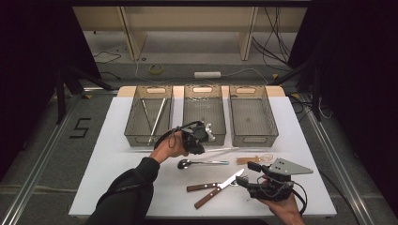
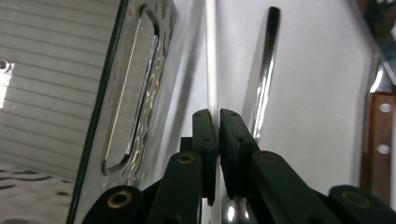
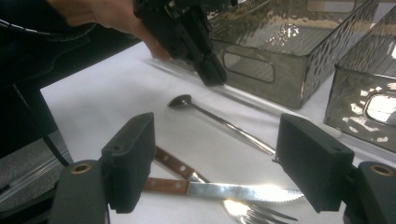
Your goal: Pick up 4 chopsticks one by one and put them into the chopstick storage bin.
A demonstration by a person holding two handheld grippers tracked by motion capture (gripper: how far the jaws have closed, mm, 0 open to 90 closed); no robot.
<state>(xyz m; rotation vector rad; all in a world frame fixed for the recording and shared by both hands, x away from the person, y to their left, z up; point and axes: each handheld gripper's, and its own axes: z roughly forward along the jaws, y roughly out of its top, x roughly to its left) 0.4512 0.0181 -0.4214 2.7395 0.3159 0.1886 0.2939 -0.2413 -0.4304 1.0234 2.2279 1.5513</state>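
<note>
The left claw [image 1: 201,146] is pressed together on a thin pale chopstick [image 1: 224,149], which shows between its black jaws in the left gripper view [image 2: 211,60]. The chopstick's long axis runs across the white counter [image 1: 117,140], parallel to the near walls of the three grey bins, and its free end points toward the right side of the counter, just in front of the middle bin [image 1: 203,112]. The pinched end sits at the claw, near that bin's front wall. Just nearer the person lies a metal spoon [image 1: 202,163], its long axis also across the counter, bowl to the left, apart from the chopstick. The right claw [image 1: 251,174] is spread wide with nothing between its jaws, above a wooden-handled knife [image 1: 220,188] and a fork [image 1: 206,186] that lie crossed.
</note>
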